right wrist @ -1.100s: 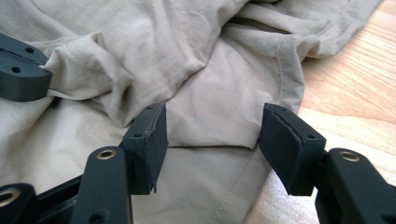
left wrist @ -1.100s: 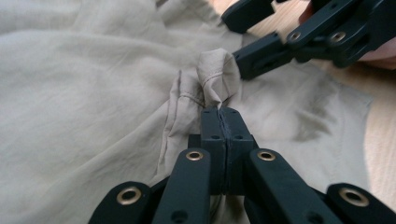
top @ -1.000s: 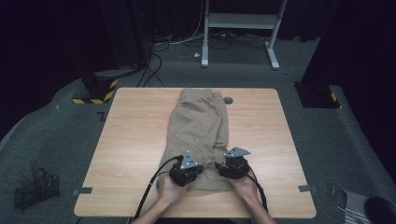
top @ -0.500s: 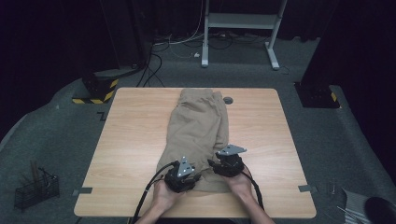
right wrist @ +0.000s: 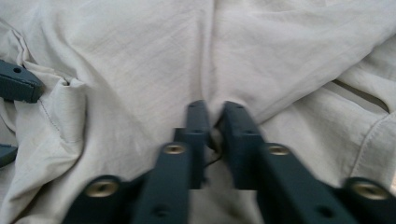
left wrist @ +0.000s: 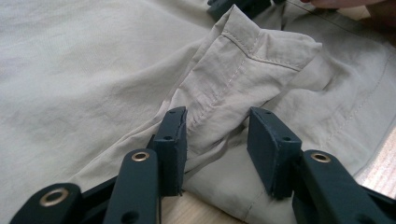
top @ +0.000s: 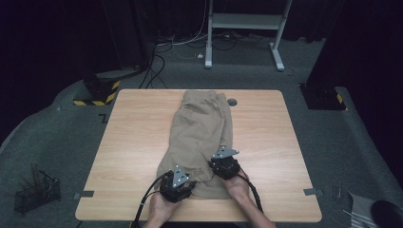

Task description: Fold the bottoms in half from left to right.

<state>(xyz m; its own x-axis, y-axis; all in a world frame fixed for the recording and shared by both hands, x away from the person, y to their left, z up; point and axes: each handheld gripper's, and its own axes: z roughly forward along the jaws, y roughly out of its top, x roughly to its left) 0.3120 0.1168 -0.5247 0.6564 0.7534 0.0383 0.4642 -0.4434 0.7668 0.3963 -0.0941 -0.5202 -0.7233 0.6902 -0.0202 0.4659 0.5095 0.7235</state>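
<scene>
A beige garment (top: 202, 128) lies lengthwise down the middle of the wooden table (top: 133, 142), its hem end nearest me. My left gripper (top: 180, 176) sits at the near left hem. Its jaws (left wrist: 217, 126) have just been opening and stand apart, with a raised stitched hem fold (left wrist: 243, 60) loose between them. My right gripper (top: 222, 159) rests on the cloth just to the right. Its jaws (right wrist: 212, 114) have just been closing and now pinch a small ridge of fabric (right wrist: 210, 70). One jaw of the left gripper (right wrist: 16, 84) shows at the right gripper view's left edge.
A small round grommet (top: 232, 101) sits in the tabletop near the garment's far end. On the floor are a black wire basket (top: 35, 192) at the near left, a black-and-yellow base (top: 97, 90) at the far left, and a white desk frame (top: 247, 21) with cables behind.
The left gripper slid toward the near edge and its jaws opened off the hem. The right gripper shifted left over the cloth and its jaws closed on a fold.
</scene>
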